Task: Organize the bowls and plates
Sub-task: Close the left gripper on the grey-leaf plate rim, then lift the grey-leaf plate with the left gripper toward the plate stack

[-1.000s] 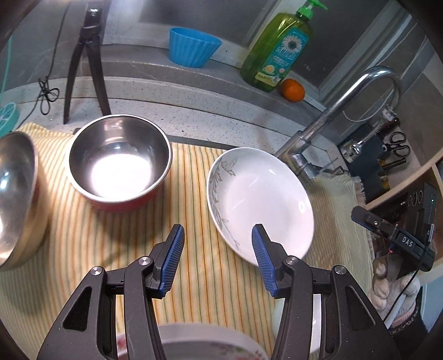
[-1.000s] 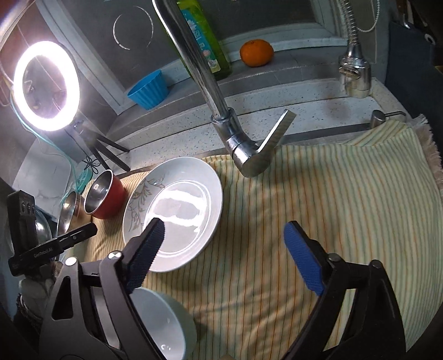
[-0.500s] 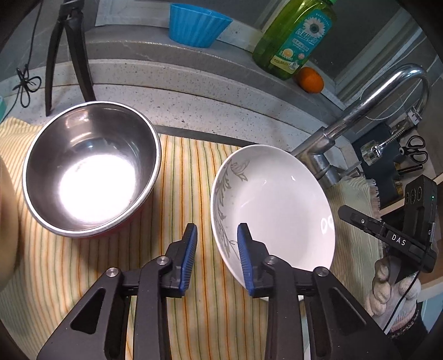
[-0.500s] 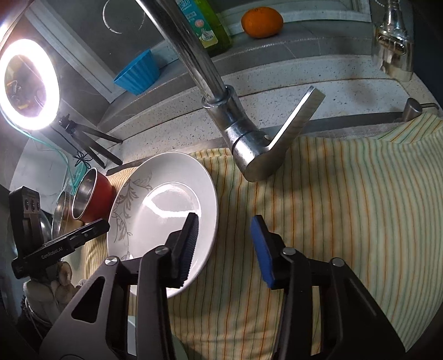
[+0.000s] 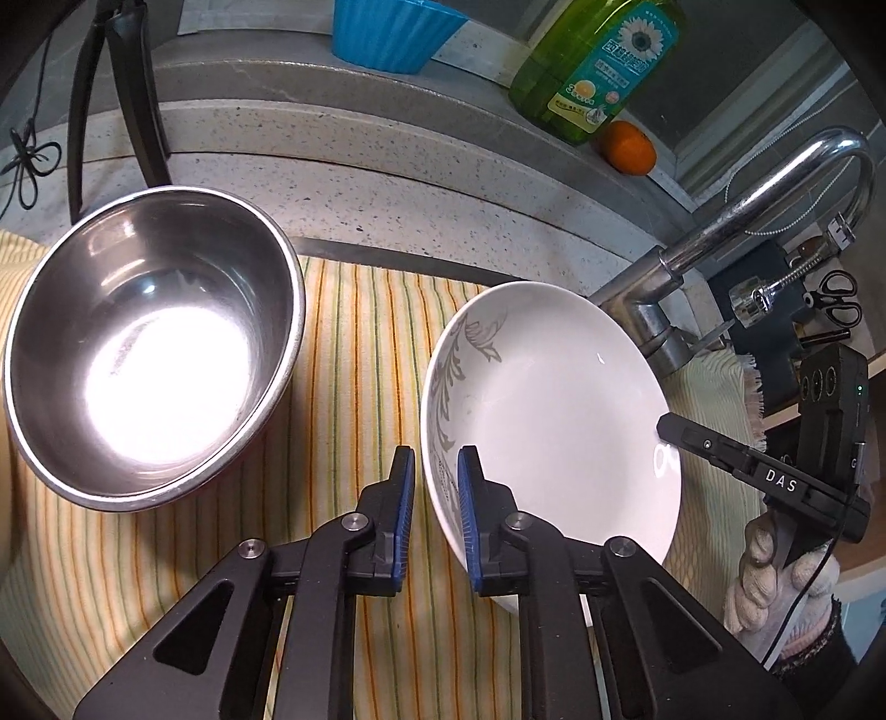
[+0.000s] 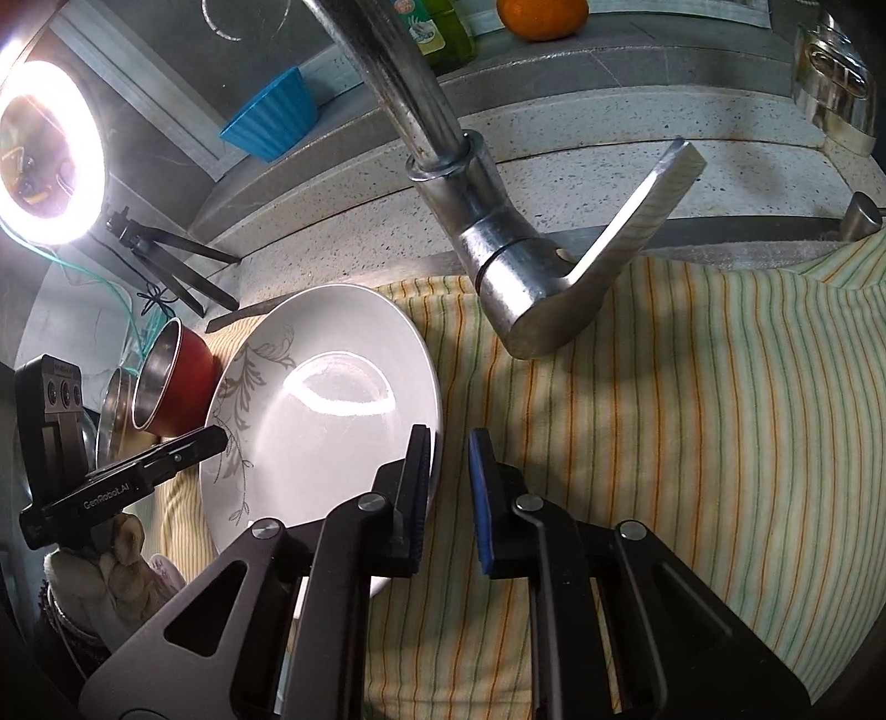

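The white plate (image 5: 554, 410) with a grey leaf pattern sits on the striped cloth (image 5: 354, 343), just in front of the tap (image 6: 498, 243). The left gripper (image 5: 436, 482) is at the plate's left edge. Its two blue pads have closed on the rim, one pad outside the plate and one inside. The right gripper (image 6: 449, 476) is at the plate's other edge. Its pads are nearly closed around that rim, one inside the plate and one outside on the cloth, so both grippers pinch the same plate.

The steel bowl (image 5: 149, 354) with a red outside sits on the cloth to the left of the plate, near it but not touching. Behind the plate, on the stone ledge, stand a blue cup (image 5: 393, 33), a green soap bottle (image 5: 598, 66) and an orange (image 5: 628, 147). A gloved hand (image 5: 775, 576) holds the right gripper's handle.
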Action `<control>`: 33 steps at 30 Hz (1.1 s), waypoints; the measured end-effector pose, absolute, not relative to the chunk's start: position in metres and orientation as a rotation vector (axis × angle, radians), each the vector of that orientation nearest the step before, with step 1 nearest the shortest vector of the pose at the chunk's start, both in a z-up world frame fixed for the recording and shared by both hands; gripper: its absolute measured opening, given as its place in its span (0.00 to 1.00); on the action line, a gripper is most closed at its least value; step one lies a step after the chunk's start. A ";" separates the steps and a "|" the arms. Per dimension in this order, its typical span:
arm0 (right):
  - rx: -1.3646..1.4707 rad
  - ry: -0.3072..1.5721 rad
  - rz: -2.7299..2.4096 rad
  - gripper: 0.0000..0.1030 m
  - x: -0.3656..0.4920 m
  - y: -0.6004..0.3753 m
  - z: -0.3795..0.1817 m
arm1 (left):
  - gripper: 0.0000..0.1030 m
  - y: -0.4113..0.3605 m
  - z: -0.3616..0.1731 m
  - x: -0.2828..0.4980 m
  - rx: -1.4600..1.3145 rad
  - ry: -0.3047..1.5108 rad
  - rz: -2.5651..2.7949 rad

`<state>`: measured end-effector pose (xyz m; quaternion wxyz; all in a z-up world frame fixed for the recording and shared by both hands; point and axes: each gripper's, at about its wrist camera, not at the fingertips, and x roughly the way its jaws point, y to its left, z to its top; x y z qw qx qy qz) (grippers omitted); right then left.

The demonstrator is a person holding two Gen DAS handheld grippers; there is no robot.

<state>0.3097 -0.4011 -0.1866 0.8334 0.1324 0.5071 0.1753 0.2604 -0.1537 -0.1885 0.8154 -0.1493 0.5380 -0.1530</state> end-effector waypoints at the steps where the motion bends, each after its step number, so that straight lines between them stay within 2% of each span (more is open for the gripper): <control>1: 0.275 1.079 0.375 0.11 0.310 -0.399 -0.187 | 0.12 -0.154 -0.189 0.261 -0.322 1.148 -0.327; 6: 0.245 1.096 0.389 0.07 0.311 -0.391 -0.189 | 0.12 -0.155 -0.189 0.261 -0.319 1.148 -0.335; 19: 0.258 1.095 0.367 0.07 0.305 -0.387 -0.181 | 0.12 -0.152 -0.186 0.257 -0.328 1.143 -0.318; 33: 0.257 1.032 0.400 0.07 0.277 -0.367 -0.138 | 0.12 -0.126 -0.146 0.232 -0.340 1.061 -0.329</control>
